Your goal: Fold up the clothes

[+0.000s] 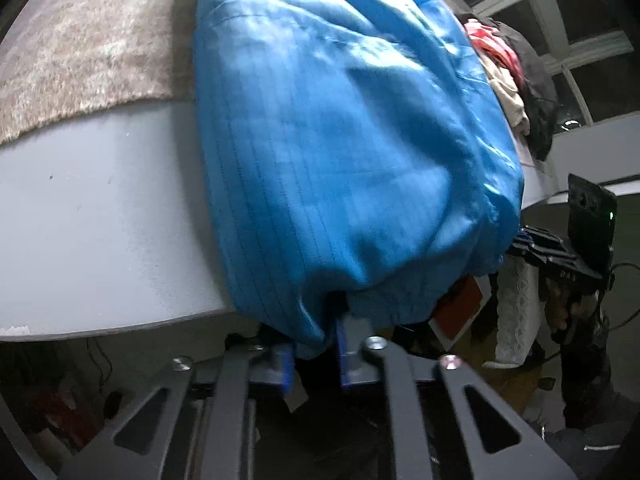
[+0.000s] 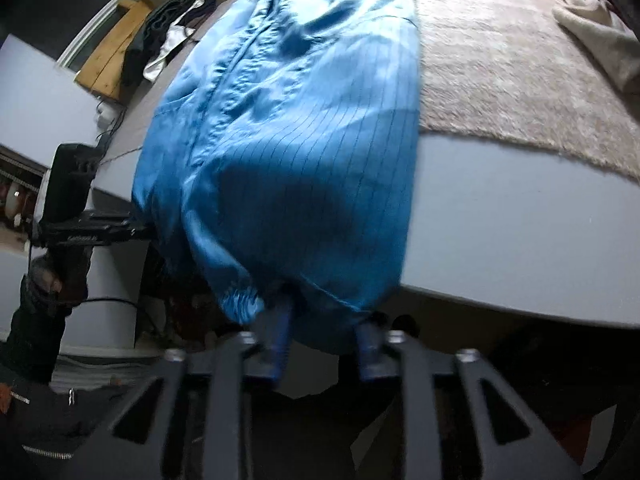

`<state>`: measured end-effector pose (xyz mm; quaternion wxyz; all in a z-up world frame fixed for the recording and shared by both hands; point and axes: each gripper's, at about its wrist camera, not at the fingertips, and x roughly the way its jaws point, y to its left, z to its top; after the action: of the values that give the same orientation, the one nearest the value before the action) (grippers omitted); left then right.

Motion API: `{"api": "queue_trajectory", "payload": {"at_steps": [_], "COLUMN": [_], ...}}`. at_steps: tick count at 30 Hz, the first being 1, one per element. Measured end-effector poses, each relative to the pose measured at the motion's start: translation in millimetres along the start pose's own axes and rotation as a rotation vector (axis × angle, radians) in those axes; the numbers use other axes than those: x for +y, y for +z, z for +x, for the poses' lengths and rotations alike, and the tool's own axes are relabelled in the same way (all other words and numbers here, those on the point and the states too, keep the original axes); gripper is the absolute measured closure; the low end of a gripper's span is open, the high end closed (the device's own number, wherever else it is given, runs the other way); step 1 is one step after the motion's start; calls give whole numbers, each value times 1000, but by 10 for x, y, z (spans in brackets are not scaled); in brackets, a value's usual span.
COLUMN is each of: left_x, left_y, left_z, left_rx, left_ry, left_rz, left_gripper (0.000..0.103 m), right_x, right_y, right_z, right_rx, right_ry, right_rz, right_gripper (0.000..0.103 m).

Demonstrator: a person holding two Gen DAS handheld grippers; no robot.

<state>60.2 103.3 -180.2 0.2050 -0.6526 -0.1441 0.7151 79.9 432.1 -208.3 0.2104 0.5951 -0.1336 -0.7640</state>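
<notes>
A blue garment (image 2: 288, 128) with thin dark stripes lies lengthwise on the grey tabletop (image 2: 520, 216), its hem hanging over the near edge. The right tool (image 2: 324, 344) has its 2 blue pads at the hem with cloth between them. A beige rug (image 2: 520, 80) lies right of the garment. At far left, a hand (image 2: 52, 280) holds the left tool (image 2: 138, 230) against the garment's edge.

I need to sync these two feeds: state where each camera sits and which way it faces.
Left wrist: behind the left tool, angled down at the blue garment on the table; the right tool and its hand show at right.
Right wrist: behind the right tool, same hem; the left tool shows at left.
Shared: garment, table, beige rug.
</notes>
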Motion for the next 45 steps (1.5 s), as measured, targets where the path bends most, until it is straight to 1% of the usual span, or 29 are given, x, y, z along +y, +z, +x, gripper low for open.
{"api": "queue_trajectory", "payload": {"at_steps": [2, 5, 9, 12, 14, 16, 19, 21, 23, 25, 27, 29, 30, 31, 33, 34, 35, 36, 37, 38, 39, 40, 42, 44, 45], "left_x": [-46, -90, -65, -63, -80, -174, -143, -143, -100, -51, 27, 162, 277, 388, 576, 647, 656, 633, 609, 583, 558, 543, 532, 514, 492], "left_y": [0, -6, -23, -30, 44, 169, 468, 765, 1034, 1351, 1696, 2023, 2220, 2418, 2723, 2836, 2899, 2939, 2962, 2965, 2957, 2937, 2858, 2746, 2667], "left_z": [-57, -193, -454, -705, -875, -1024, -1261, -1339, -1387, -1355, -1230, -1066, -918, -756, -523, -478, -506, -572, -644, -723, -814, -908, -1064, -1178, -1197], "left_rx": [-5, -24, -68, -121, -160, -200, -259, -296, -316, -324, -320, -298, -264, -217, -127, -103, -112, -136, -156, -173, -193, -212, -234, -250, -259], "left_ry": [-23, -92, -167, -238, -269, -287, -314, -301, -288, -263, -217, -136, -80, -31, 39, 41, 27, 17, 16, 27, 35, 39, 61, 101, 100], "left_rz": [24, 32, 28, 9, 6, 9, 11, 8, 1, -12, -43, -77, -107, -143, -213, -256, -258, -240, -224, -210, -195, -179, -155, -128, -108], "left_gripper": [98, 99, 99, 99, 99, 99, 99, 99, 99, 99, 99, 95, 91, 84, 79, 79, 78, 71, 62, 57, 50, 48, 46, 46, 46], "right_x": [16, 121, 200, 249, 280, 309, 332, 277, 213, 164, 69, -31, -123, -238, -477, -565, -645, -675, -660, -637, -613, -576, -507, -410, -359], "right_y": [5, 15, 26, 66, 113, 222, 531, 800, 1101, 1425, 1740, 2093, 2284, 2463, 2813, 2907, 2979, 3020, 3030, 3035, 3040, 3037, 3023, 2969, 2941], "right_z": [-62, -246, -467, -639, -748, -856, -937, -942, -877, -782, -677, -478, -343, -204, 72, 121, 145, 110, 26, -67, -159, -247, -414, -524, -576], "right_rx": [11, -21, -82, -153, -199, -245, -293, -315, -318, -311, -296, -265, -242, -200, -110, -92, -83, -84, -93, -105, -116, -123, -133, -127, -123], "right_ry": [48, 136, 244, 326, 379, 441, 507, 552, 582, 585, 579, 574, 559, 510, 396, 370, 352, 357, 337, 308, 280, 257, 225, 231, 235], "right_rz": [1, -18, 33, 88, 120, 143, 183, 214, 241, 260, 274, 305, 341, 378, 451, 473, 491, 478, 444, 406, 367, 328, 252, 174, 135], "right_gripper": [98, 99, 99, 99, 99, 99, 99, 99, 99, 99, 99, 99, 98, 97, 91, 91, 90, 87, 83, 71, 67, 67, 66, 66, 66]}}
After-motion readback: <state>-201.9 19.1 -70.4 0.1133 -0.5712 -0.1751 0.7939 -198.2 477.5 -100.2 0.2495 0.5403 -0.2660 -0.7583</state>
